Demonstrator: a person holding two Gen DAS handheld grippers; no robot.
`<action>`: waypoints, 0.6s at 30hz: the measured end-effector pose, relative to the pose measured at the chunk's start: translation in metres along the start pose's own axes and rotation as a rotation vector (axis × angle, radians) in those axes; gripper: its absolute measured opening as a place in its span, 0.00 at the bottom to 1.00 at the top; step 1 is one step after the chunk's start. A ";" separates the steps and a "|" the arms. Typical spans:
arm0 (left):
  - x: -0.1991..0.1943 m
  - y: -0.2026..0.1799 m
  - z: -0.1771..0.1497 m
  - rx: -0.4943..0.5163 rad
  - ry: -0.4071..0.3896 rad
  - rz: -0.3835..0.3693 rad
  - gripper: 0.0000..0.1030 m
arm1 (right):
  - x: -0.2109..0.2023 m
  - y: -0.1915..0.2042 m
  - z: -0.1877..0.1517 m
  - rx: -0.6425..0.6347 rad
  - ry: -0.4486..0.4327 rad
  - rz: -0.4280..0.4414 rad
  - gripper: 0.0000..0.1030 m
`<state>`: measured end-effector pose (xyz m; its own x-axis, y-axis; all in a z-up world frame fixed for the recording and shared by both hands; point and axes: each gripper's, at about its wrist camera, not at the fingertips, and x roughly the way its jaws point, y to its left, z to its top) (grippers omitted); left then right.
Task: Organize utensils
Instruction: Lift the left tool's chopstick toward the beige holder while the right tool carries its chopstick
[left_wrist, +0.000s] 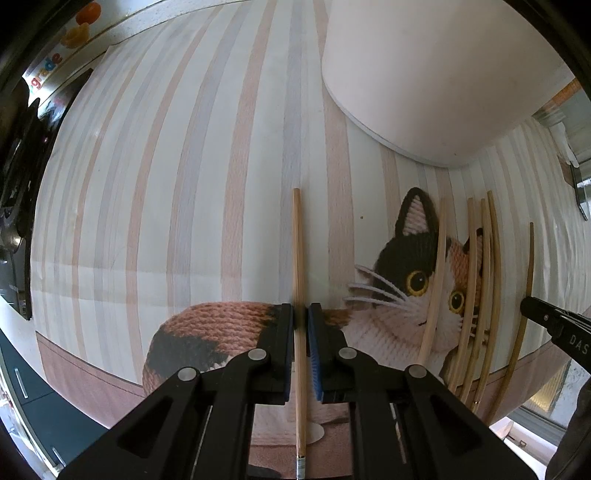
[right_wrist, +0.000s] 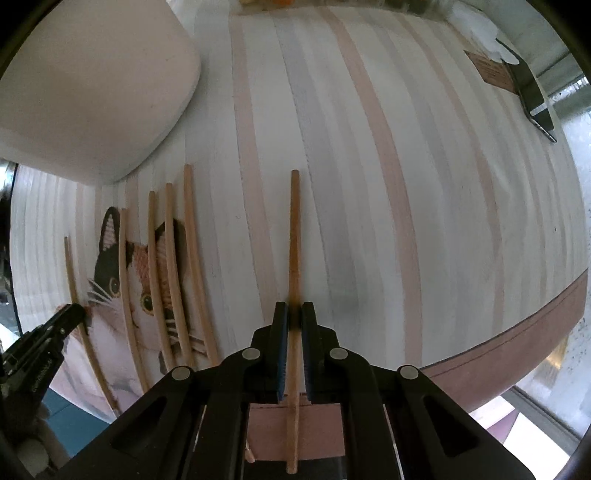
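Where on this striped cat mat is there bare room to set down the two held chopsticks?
Bare stripes lie beyond the left tongs, left of the white container, and beyond the right tongs, right of its chopstick. It is crowded over the cat's face, where loose chopsticks lie.

Both wrist views close, share mat (left_wrist: 221, 147) (cat-printed).

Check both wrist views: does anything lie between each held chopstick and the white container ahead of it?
Nothing visible does. The left gripper grips one chopstick and the right gripper another chopstick. Only bare striped tablecloth shows between their tips and the white container. The loose chopsticks lie off to the side, over the cat print.
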<state>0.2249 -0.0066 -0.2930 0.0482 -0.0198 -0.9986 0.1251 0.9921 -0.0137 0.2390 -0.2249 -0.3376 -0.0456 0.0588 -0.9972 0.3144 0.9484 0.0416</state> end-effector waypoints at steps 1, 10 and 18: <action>0.000 -0.001 0.001 0.002 0.000 0.002 0.07 | -0.001 0.002 0.001 -0.007 0.005 -0.006 0.07; -0.003 -0.016 0.012 0.028 -0.065 0.079 0.04 | -0.001 0.028 0.010 -0.065 -0.023 -0.078 0.07; -0.059 -0.022 0.024 0.034 -0.248 0.134 0.04 | -0.035 0.027 -0.011 -0.042 -0.150 -0.061 0.07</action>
<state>0.2427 -0.0306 -0.2322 0.3072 0.0777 -0.9485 0.1337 0.9833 0.1238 0.2388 -0.1977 -0.3010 0.0800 -0.0438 -0.9958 0.2750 0.9612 -0.0202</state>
